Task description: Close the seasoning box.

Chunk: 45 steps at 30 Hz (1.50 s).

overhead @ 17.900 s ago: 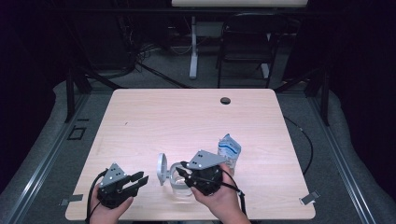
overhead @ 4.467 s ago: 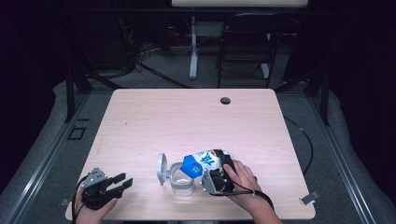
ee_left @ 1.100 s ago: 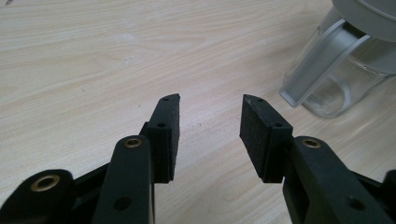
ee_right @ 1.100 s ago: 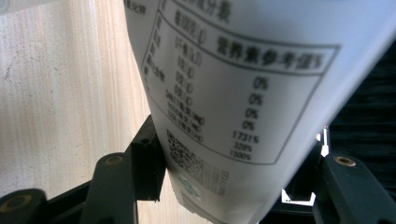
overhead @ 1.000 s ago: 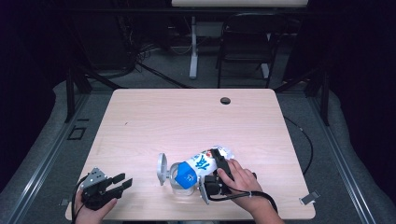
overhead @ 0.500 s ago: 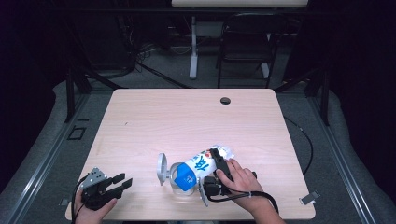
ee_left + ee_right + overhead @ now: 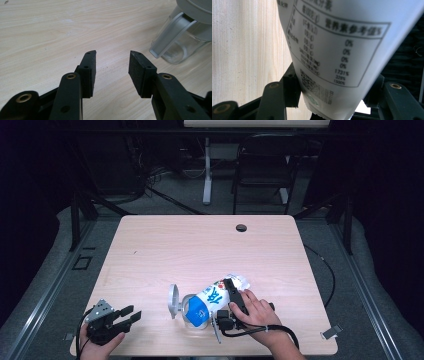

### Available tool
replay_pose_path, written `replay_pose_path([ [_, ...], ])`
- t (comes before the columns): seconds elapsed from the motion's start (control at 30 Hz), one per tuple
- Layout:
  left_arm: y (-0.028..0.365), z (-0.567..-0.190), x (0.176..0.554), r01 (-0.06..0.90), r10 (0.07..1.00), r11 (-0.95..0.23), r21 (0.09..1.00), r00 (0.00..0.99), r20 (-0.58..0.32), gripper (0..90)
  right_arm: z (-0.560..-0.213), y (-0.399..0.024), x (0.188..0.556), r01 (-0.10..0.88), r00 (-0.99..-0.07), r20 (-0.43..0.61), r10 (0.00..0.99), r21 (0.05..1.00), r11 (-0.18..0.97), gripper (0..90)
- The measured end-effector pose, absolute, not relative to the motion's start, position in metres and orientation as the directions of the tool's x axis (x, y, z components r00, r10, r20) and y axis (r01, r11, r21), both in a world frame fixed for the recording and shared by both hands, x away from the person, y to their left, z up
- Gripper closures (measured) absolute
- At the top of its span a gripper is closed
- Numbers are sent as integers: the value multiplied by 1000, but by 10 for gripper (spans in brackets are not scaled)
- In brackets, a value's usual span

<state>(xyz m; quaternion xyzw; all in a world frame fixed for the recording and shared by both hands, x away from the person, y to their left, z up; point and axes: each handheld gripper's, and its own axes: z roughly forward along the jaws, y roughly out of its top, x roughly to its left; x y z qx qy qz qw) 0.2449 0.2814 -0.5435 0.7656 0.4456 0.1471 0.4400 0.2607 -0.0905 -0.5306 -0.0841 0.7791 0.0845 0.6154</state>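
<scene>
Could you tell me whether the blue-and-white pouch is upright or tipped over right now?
Tipped. In the high view the pouch lies slanted, its blue end lowered at the clear jug, held by the right hand-held gripper.

Most of the desk (image 7: 200, 245) lies bare, so a hand could sweep freely across its far half and left side. Near the front edge, the clear jug (image 7: 181, 306) and the tilted pouch (image 7: 212, 299) in the right claw (image 7: 226, 301) crowd the middle, well apart from the open left claw (image 7: 131, 315).

Black hand-held gripper (image 7: 122, 315) with grey three-cornered plate (brass-ringed screw holes), trailing black cable.
</scene>
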Motion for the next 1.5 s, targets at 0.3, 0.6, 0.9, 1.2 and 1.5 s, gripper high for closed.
replay_pose_path([
  [0.3,281,-544,245,550,812,-215,807,560,-165,583,-530,-90,260,-227,-221,-974,-44,8,974,447],
  [0.6,281,-543,245,549,812,-214,808,559,-165,583,-528,-89,259,-222,-213,-975,-68,-19,975,450],
  [0.9,282,-542,244,552,812,-218,805,561,-165,583,-528,-88,259,-229,-211,-975,-64,-14,973,452],
  [1.2,282,-542,244,552,812,-216,805,560,-166,582,-527,-87,260,-228,-207,-975,-76,-27,973,453],
  [1.5,282,-542,245,552,811,-215,805,560,-167,582,-527,-87,260,-236,-201,-976,-88,-39,971,455],
])
